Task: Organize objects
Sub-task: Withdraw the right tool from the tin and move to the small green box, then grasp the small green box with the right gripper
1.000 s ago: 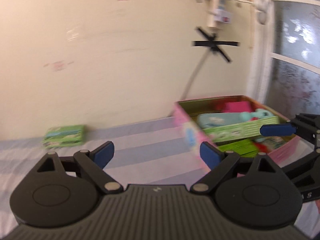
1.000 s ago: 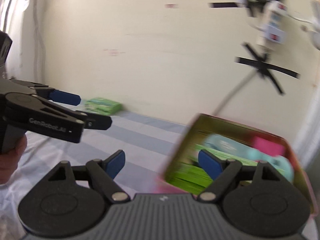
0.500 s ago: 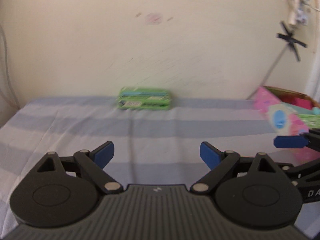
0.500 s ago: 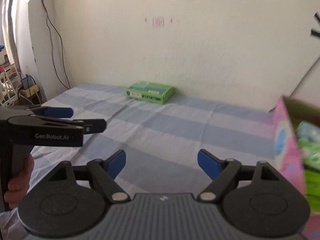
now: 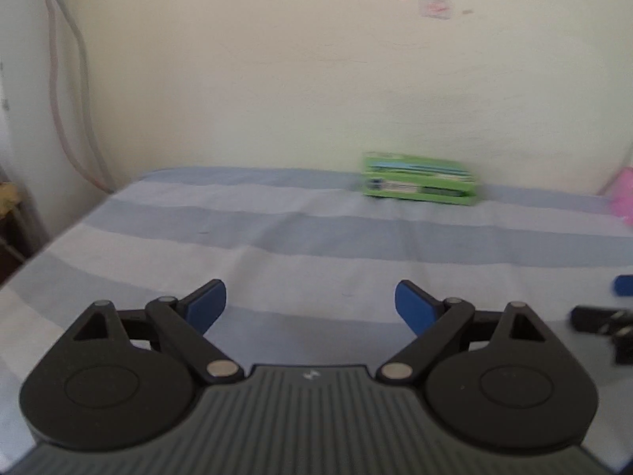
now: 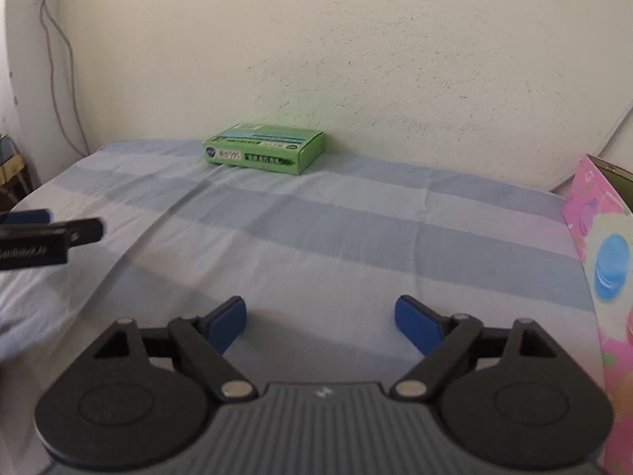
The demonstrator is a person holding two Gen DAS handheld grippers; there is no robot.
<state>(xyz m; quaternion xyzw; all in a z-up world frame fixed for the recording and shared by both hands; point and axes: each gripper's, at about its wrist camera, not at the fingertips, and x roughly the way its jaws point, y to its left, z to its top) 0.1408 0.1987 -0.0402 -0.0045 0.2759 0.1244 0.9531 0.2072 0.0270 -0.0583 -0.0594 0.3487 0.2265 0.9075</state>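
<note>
A green box (image 6: 264, 148) lies flat on the striped sheet (image 6: 316, 237) of the bed, close against the pale wall (image 6: 356, 59) at the far edge; it sits just above centre and a little left in the right wrist view, and right of centre, blurred, in the left wrist view (image 5: 421, 184). A pink box (image 6: 601, 261) with a blue round print on its side stands at the right edge of the right wrist view, well apart from the green one; only a pink sliver (image 5: 623, 194) of it shows at the right edge of the left view. The left tongs (image 5: 310, 306) are spread wide over bare sheet with nothing between them. The right tongs (image 6: 319, 322) are opening, also with nothing between them, low in the frame above the sheet. Each pair shows at the edge of the other's view, the left tongs at mid left (image 6: 51, 229). A cable (image 6: 59, 71) hangs down the wall at upper left.
</note>
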